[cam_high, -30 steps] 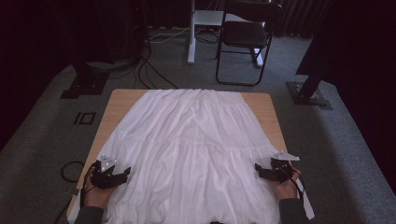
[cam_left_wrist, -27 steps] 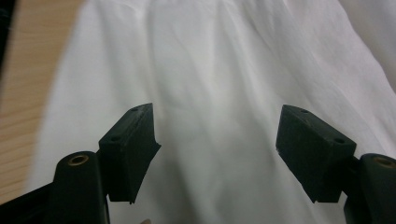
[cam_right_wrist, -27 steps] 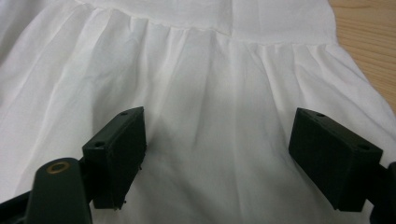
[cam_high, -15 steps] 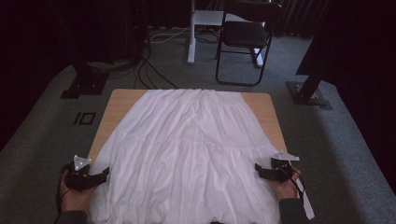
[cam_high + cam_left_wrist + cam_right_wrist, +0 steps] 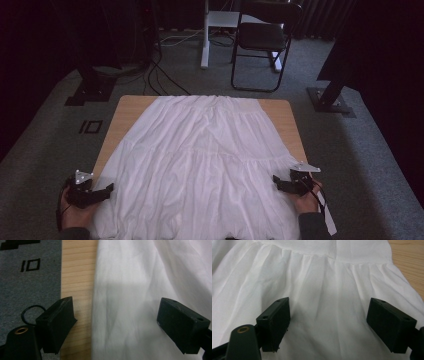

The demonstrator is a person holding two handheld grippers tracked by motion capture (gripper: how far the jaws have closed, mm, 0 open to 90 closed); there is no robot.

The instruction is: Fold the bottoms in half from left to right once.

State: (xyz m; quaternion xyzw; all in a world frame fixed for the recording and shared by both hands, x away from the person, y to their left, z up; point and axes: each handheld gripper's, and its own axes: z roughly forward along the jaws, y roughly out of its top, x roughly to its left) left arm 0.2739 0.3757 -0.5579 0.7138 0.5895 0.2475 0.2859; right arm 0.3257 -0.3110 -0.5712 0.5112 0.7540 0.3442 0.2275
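A skirt (image 5: 205, 160) lies spread over the table (image 5: 129, 107), with a chair (image 5: 262, 42) on the floor behind it.

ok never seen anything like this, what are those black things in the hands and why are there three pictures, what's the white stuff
No robot here: a person holds a hand-held clamp tool, called a gripper, in each hand. The left gripper and the right gripper each carry a small camera.

The wide picture comes from a fixed camera above the person, looking forward and down on a wooden table. The other two pictures come from the grippers' own cameras, so the two black blocks at the bottom of each are that gripper's jaws.

The white stuff is a gathered garment, probably a skirt, spread flat and covering most of the table.

Nothing is held. Both sets of jaws stand wide open: the left spans the skirt's edge and bare wood, the right sits over the cloth.
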